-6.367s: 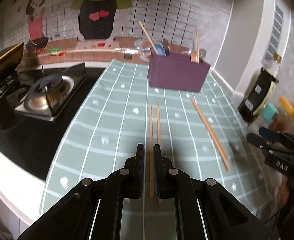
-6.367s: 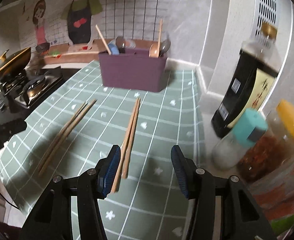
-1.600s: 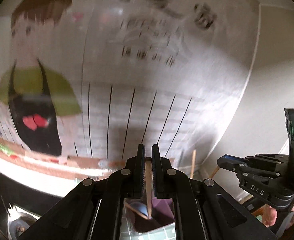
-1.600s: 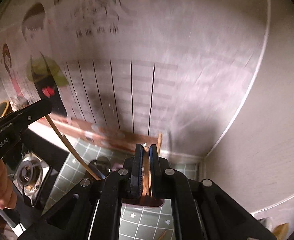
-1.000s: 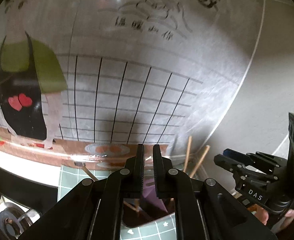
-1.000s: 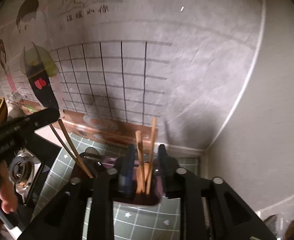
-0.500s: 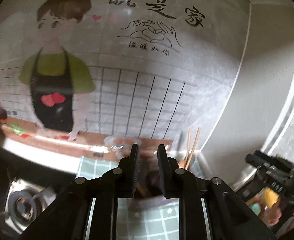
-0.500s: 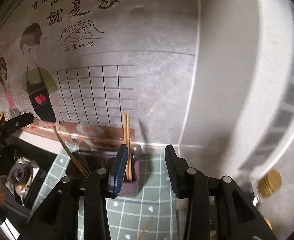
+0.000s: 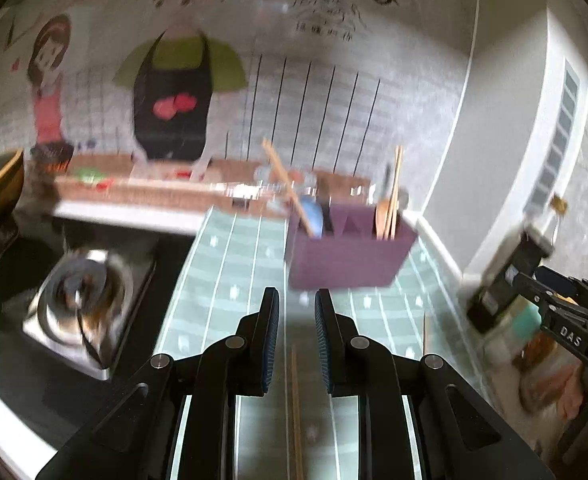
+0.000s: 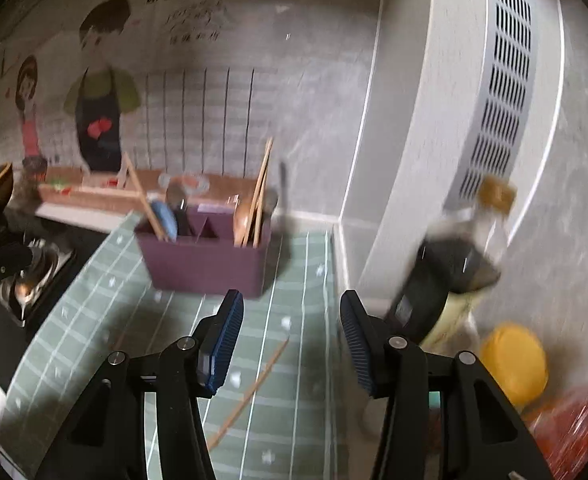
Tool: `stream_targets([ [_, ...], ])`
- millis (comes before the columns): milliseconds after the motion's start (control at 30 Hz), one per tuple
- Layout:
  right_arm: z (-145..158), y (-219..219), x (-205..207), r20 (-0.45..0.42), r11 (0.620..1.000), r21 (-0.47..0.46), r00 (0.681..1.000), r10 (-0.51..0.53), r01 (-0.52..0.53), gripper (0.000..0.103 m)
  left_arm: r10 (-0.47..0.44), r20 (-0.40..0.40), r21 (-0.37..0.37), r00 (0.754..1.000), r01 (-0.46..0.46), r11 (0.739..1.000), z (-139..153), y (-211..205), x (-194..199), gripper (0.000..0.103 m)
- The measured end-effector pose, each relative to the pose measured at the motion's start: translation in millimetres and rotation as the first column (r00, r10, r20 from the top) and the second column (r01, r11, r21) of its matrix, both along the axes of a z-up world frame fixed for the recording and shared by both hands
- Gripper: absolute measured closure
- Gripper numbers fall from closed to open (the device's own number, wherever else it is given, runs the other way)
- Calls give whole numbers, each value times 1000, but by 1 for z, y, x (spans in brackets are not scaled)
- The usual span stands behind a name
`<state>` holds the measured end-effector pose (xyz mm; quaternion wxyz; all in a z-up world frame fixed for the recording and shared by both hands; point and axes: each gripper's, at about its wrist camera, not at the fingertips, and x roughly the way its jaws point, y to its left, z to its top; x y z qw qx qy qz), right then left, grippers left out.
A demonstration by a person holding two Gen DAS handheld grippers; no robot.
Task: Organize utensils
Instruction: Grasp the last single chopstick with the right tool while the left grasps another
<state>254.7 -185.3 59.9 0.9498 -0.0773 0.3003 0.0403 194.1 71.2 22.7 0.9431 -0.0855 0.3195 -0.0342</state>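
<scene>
Both views are blurring with motion. The left gripper (image 9: 297, 344) is hanging above the green grid-patterned mat (image 9: 230, 276) on the worktop, its fingers (image 9: 270, 344) standing a narrow gap apart and gripping nothing; a pair of wooden chopsticks (image 9: 295, 408) is lying flat on the mat below and between them, running toward the camera. The right gripper (image 10: 292, 342) is opening its jaws, already set wide, with nothing between the fingers (image 10: 224, 344); another pair of chopsticks (image 10: 250, 394) is lying slanted on the mat beneath, apart from the pads. The purple utensil caddy (image 9: 347, 258) is sitting at the far end of the mat near the wall, holding a leaning chopstick pair (image 9: 288, 188) in its left compartment beside a blue spoon (image 9: 311, 210), and upright chopsticks (image 9: 393, 196) with a wooden spoon (image 9: 381, 216) in its right compartment. A gas burner (image 9: 82, 292) is sitting left of the mat; a dark sauce bottle (image 10: 441, 280) and a yellow-lidded jar (image 10: 511, 362) are standing to the right.
</scene>
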Motion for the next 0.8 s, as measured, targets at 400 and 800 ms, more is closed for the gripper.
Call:
stream_targets([
  [400, -82, -1, -45, -146, 1000, 22, 989, 12, -9, 56, -1, -129, -10, 992, -1, 1000, -89, -15, -85, 83],
  [800, -115, -1, -61, -231, 995, 97, 973, -10, 33, 56, 7, -201, -24, 980, -12, 1000, -129, -32, -118, 83],
])
